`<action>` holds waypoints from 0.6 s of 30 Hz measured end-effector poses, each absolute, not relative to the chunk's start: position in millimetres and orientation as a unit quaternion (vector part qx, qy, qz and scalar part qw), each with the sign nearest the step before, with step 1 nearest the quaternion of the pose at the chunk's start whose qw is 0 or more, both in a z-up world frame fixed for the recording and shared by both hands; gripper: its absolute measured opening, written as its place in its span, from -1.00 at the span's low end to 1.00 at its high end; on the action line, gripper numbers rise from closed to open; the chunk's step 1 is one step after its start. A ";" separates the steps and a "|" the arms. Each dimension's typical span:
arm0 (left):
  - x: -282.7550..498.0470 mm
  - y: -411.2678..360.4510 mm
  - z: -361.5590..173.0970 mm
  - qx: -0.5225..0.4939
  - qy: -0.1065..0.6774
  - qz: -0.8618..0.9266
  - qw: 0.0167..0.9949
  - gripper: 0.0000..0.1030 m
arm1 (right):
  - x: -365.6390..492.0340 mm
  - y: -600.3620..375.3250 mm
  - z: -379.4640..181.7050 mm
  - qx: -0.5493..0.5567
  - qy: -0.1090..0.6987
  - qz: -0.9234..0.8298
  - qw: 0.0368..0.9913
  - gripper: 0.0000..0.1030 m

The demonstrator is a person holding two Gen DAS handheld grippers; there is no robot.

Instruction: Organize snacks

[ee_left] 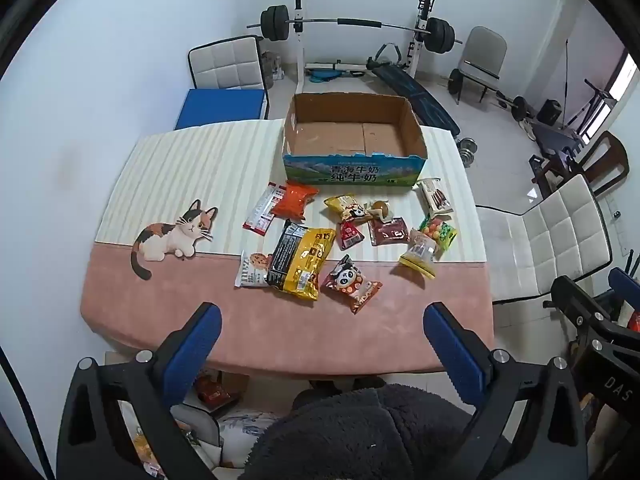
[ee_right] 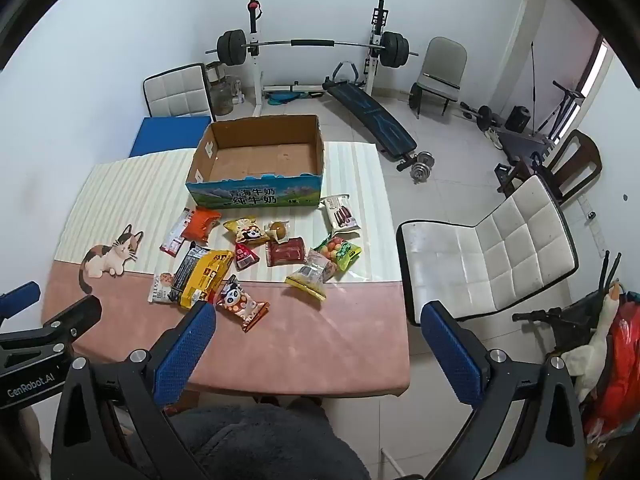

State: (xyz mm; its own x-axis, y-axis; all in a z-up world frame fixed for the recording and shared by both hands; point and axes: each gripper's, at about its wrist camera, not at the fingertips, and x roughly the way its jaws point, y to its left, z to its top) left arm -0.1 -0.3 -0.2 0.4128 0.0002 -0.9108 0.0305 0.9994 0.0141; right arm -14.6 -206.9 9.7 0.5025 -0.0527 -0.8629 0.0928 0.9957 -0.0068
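While both tongs hang above the near edge of the table (ee_left: 120, 300), I read the left gripper (ee_left: 322, 322) as spread wide, nothing between its blue pads (ee_left: 192, 344). The right gripper (ee_right: 318, 322) likewise stands agape and holds nothing; its left pad overlaps the near end of the snack pile in its own view.

Snacks lie scattered ahead of both tongs, none gripped. Nearest the left gripper: a panda packet (ee_left: 351, 282), just beyond its open jaws. Beside that, farther left, a large yellow-and-black bag (ee_left: 302, 262) rests partly over a cookie packet (ee_left: 252, 270). Farther out sit an orange packet (ee_left: 294, 200), a yellow packet (ee_left: 348, 206), a dark red packet (ee_left: 388, 232), and to the right a green candy bag (ee_left: 438, 232) and a white biscuit packet (ee_left: 434, 196).

Beyond the whole pile stands the open cardboard box (ee_left: 352, 172), its floor bare. I see a cat print (ee_left: 172, 236) on the cloth, well left of the snacks.
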 end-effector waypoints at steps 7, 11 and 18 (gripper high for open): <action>-2.7 -4.2 0.9 0.008 0.534 -0.017 0.845 1.00 | -18.4 -202.3 9.5 0.007 0.502 -0.043 0.864 1.00; -4.1 -4.2 -2.1 0.004 0.536 -0.024 0.844 1.00 | -18.4 -205.9 4.9 0.006 0.503 -0.044 0.863 1.00; -4.1 -5.0 -1.4 0.002 0.534 -0.022 0.845 1.00 | -22.2 -206.0 9.1 0.004 0.501 -0.049 0.864 1.00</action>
State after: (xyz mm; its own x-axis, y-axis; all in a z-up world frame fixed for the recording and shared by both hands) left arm -4.1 -5.0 -1.4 0.4278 -0.0353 -0.9032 0.0391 0.9990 -0.0205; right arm -22.2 -206.0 9.1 0.4931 -0.0806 -0.8662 0.0883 0.9952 -0.0423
